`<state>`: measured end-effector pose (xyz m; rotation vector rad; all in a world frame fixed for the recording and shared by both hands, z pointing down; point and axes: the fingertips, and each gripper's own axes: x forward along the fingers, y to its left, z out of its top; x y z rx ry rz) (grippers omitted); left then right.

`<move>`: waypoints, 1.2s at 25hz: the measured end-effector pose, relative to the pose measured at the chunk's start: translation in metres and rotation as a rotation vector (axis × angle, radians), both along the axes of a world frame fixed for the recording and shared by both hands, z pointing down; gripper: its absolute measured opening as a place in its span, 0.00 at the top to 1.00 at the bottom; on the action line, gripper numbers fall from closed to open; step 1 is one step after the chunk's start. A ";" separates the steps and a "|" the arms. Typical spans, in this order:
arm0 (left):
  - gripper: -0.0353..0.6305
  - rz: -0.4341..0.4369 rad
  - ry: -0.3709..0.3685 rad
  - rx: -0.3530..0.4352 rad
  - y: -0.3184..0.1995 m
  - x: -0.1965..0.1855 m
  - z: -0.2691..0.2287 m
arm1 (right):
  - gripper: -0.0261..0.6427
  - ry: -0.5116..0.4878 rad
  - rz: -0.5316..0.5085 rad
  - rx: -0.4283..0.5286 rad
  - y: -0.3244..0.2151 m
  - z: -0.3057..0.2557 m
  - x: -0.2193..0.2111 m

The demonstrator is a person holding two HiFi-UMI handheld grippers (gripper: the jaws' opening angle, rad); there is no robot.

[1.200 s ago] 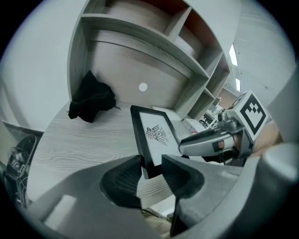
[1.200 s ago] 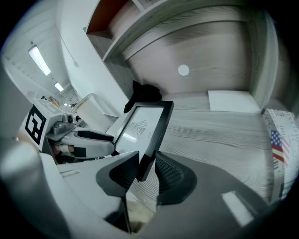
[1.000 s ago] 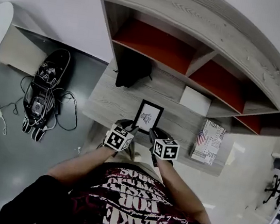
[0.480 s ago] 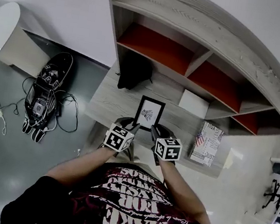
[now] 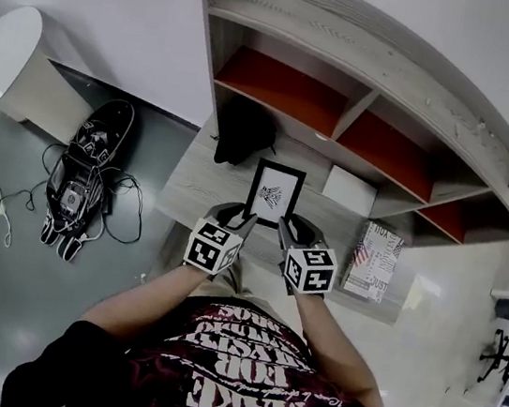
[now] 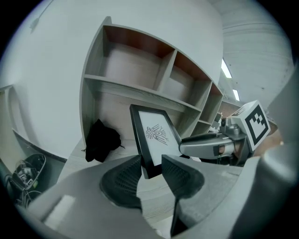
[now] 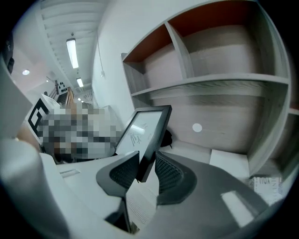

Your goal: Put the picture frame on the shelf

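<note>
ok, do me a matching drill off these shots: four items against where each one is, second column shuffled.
Items:
1. picture frame
2. black cloth
3. white box
4. printed box

Places:
A. at the right end of the desk
B. back left of the desk
C. held by the left gripper and the right gripper
D. at the back of the desk, right of the frame

Pairs: 1-C, 2-B, 3-D, 4-A
</note>
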<state>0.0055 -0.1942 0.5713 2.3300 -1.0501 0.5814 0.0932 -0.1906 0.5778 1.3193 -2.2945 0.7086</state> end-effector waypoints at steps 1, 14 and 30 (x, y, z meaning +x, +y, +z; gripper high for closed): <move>0.73 -0.004 0.007 0.015 -0.002 0.000 -0.007 | 0.77 0.004 -0.002 0.019 -0.003 -0.007 0.000; 0.74 -0.041 0.054 0.181 -0.044 -0.005 -0.084 | 0.76 0.005 -0.018 0.188 -0.046 -0.083 -0.004; 0.74 -0.022 0.098 0.213 -0.113 0.004 -0.109 | 0.76 -0.004 0.000 0.245 -0.111 -0.114 0.005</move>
